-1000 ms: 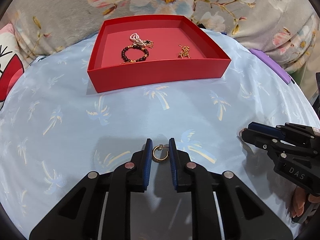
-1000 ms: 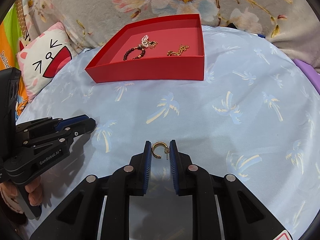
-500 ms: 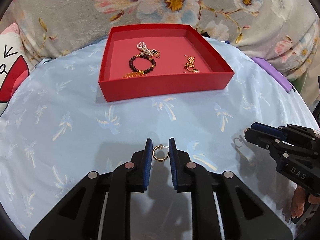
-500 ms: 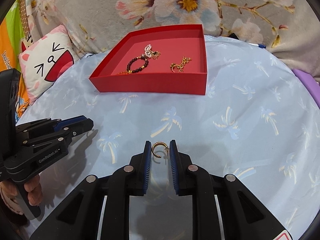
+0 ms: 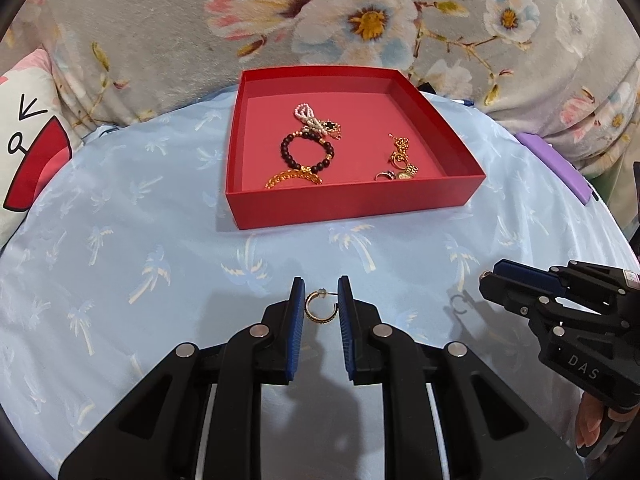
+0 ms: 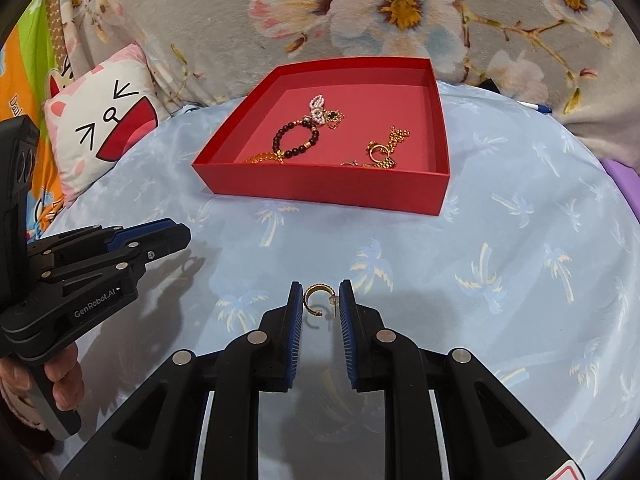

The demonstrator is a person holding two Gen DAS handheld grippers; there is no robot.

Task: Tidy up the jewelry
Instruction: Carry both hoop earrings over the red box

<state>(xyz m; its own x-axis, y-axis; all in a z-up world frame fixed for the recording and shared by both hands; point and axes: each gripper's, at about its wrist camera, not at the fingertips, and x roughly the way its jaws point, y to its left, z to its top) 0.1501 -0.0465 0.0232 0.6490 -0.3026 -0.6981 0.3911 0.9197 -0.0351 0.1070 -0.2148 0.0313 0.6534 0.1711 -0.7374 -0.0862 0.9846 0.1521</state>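
Observation:
My left gripper [image 5: 321,294] is shut on a gold hoop earring [image 5: 319,309] and holds it above the blue cloth. My right gripper [image 6: 321,298] is shut on a second gold hoop earring [image 6: 317,299], also off the cloth. A red tray [image 5: 352,204] stands ahead with a dark bead bracelet [image 5: 306,153], a pearl piece [image 5: 310,117], gold chains [image 5: 402,156] and a ring inside. The tray also shows in the right wrist view [image 6: 328,186]. Each gripper shows in the other's view, the right one [image 5: 486,280] and the left one [image 6: 182,236].
A blue palm-print cloth [image 5: 140,260] covers the surface. A floral blanket [image 5: 340,20] lies behind the tray. A cat-face cushion [image 6: 102,124] sits at the left, and a purple object [image 5: 556,164] lies at the right edge.
Both grippers have risen with their earrings, so the tray now sits lower in view and shows more of its floor. Both earrings stay clamped.

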